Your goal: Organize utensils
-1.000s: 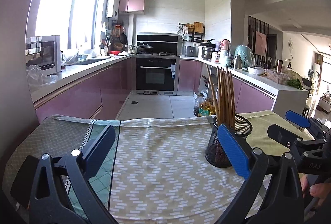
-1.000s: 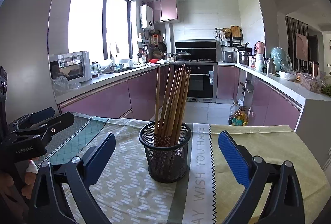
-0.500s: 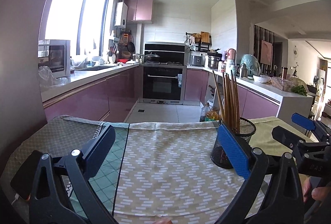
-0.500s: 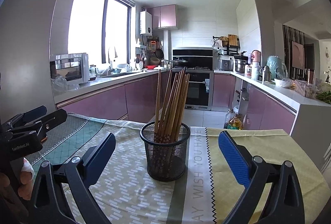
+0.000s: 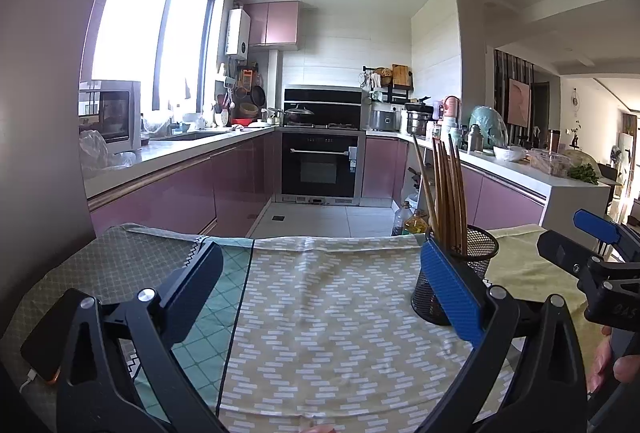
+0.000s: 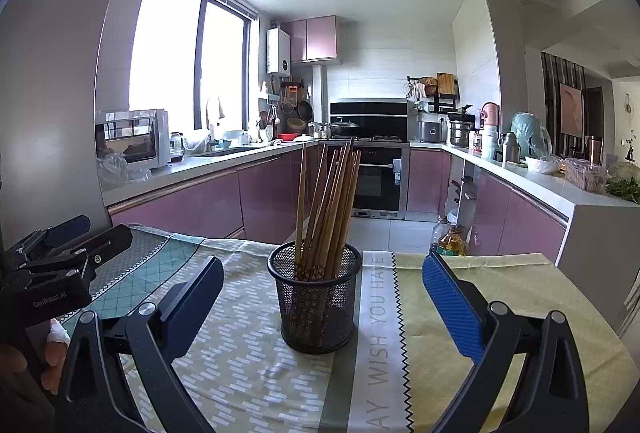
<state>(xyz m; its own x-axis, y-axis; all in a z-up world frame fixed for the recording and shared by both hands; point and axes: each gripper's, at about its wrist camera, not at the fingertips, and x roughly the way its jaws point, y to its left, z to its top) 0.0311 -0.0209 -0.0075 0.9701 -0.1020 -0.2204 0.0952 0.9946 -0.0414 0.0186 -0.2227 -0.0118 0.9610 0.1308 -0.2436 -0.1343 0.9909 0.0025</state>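
Both tongs wide, empty. Right tongs (image 6: 320, 297) aimed straight at mesh holder (image 6: 316, 301) mid-surface; chopsticks (image 6: 328, 209) inside, long axis near upright, fanned. Left tongs (image 5: 320, 297) see holder off to right. Right hand nearer, likely takes next move.

a built-in oven (image 6: 379, 180) sits at the kitchen's far end. left of the oven: a microwave (image 6: 134, 139) on the counter. right of it: oil bottles (image 6: 448, 237) on the floor.
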